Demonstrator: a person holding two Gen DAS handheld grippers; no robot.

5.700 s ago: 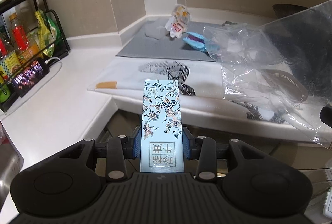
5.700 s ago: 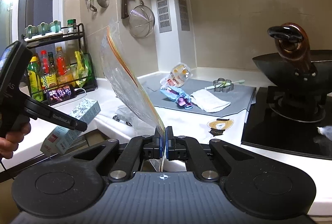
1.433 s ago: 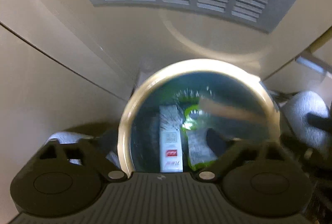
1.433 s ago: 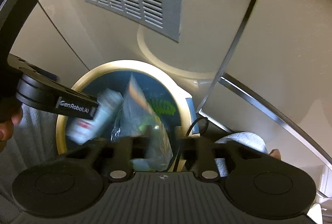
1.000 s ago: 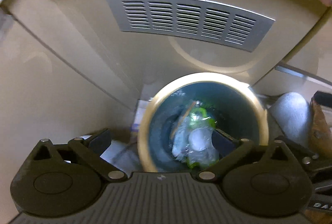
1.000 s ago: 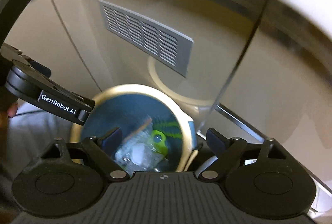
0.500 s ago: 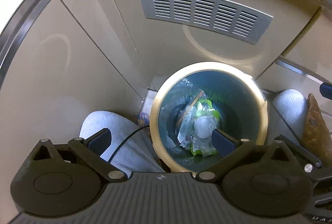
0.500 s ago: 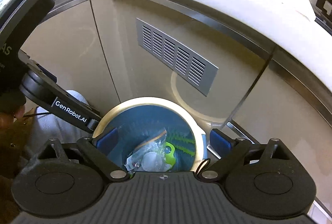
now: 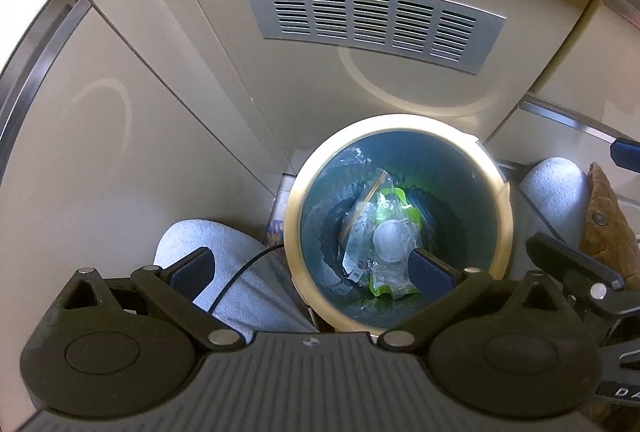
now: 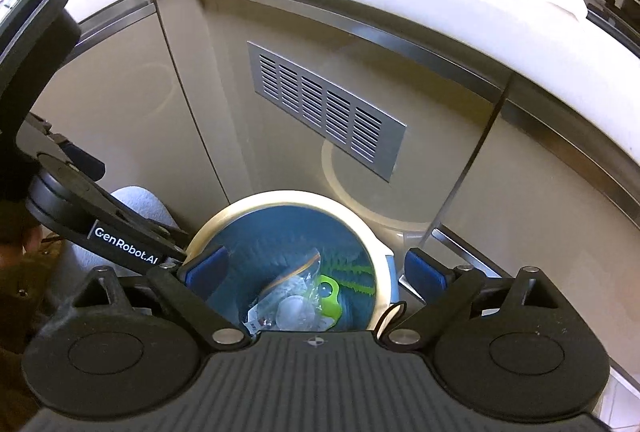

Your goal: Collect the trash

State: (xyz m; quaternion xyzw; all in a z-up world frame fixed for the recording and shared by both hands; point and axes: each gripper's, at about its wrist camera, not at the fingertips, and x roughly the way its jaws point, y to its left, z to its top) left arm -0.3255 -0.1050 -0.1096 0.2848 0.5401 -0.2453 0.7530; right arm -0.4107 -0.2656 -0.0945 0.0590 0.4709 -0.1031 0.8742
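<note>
Trash (image 9: 380, 228) lies at the bottom of the round bin (image 9: 296, 192), a clear plastic bag with a green-edged packet and a pale lid heaped together against the blue-grey inner wall. That bin stands on the floor against the beige cabinet door under a slotted vent (image 9: 372, 20). Above it the left gripper (image 9: 312, 272) hangs with its jaws spread wide and nothing between them. Over the bin's near rim, the right gripper (image 10: 316, 268) is likewise wide apart and empty.
</note>
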